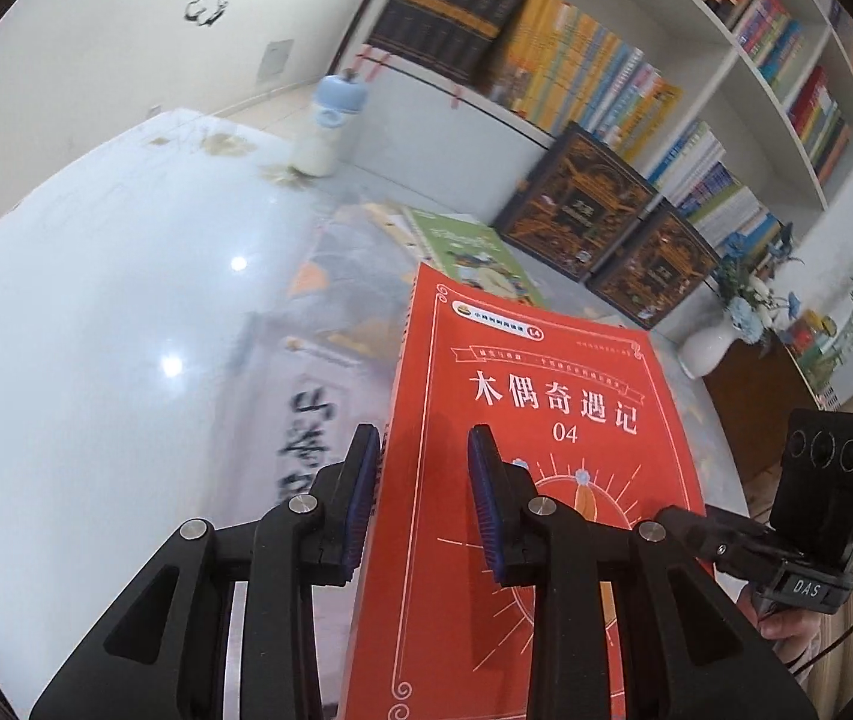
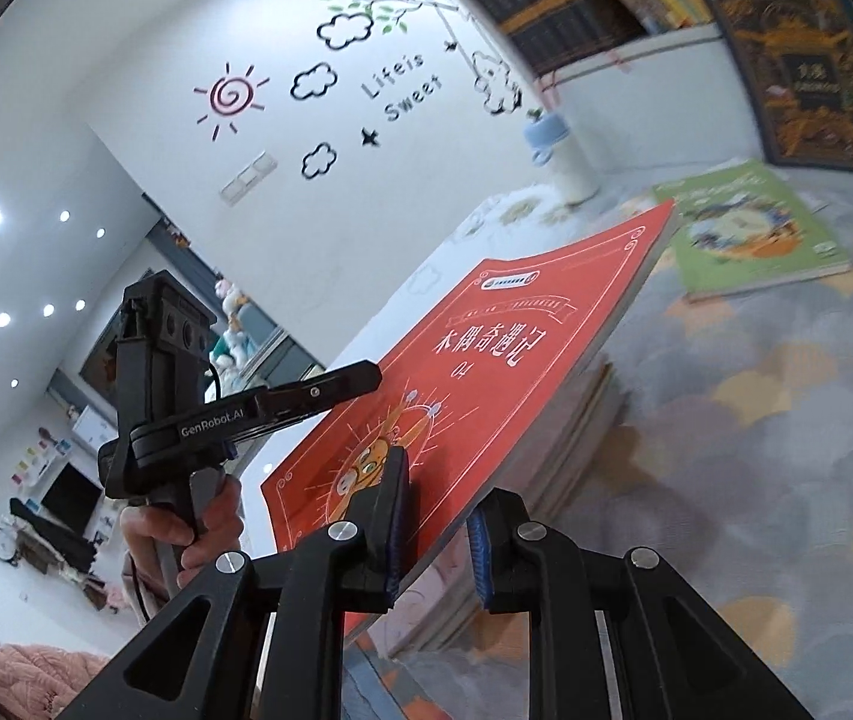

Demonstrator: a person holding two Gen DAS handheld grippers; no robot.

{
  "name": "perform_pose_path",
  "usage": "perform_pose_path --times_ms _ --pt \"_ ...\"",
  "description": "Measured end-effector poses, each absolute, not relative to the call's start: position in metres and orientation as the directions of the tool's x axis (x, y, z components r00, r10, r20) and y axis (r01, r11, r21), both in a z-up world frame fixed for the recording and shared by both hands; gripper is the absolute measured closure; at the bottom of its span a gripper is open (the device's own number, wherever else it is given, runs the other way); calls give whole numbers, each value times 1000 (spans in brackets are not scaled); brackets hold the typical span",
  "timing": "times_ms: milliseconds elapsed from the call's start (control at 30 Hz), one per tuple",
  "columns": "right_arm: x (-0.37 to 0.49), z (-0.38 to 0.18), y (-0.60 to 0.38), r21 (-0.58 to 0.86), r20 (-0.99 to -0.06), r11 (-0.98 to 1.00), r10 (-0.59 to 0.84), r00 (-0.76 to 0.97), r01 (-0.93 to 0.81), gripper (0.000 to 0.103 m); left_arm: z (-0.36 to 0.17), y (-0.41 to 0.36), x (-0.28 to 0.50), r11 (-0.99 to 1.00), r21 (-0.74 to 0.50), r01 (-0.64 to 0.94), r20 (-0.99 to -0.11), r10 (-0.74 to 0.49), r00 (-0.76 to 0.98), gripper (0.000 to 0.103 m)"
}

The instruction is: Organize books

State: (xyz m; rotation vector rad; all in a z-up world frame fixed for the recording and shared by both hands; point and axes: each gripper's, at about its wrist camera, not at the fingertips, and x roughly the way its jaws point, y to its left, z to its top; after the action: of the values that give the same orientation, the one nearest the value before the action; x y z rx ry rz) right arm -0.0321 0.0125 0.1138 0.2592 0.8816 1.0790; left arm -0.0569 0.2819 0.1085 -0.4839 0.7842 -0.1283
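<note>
A red book (image 1: 522,420) with white Chinese title and "04" is held in the air, tilted, over the table. My left gripper (image 1: 423,492) is shut on its near edge by the spine, one blue pad on each face. My right gripper (image 2: 435,534) is shut on the red book (image 2: 486,372) at another edge, one finger on the cover and one beneath. In the right wrist view the left gripper (image 2: 375,375) reaches the book from the left, with a hand on its handle. A stack of books (image 2: 582,420) lies under the red one.
A green picture book (image 2: 744,228) lies flat on the patterned tablecloth (image 2: 756,450). Two dark ornate box sets (image 1: 576,204) lean against the full white bookshelf (image 1: 726,60). A blue-capped bottle (image 1: 330,126) stands at the far table edge, and a white vase with flowers (image 1: 708,348) to the right.
</note>
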Motion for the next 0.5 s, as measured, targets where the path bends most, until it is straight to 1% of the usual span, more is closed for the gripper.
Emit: perform_pose_path --times_ms 267,500 --pt "-31 91 51 585 -544 475 831 116 -657 86 85 309 -67 887 -435 -154 -685 -215 696 77" --pt "-29 74 64 588 -574 483 814 87 -649 85 70 316 -72 886 -423 -188 -708 -194 680 76"
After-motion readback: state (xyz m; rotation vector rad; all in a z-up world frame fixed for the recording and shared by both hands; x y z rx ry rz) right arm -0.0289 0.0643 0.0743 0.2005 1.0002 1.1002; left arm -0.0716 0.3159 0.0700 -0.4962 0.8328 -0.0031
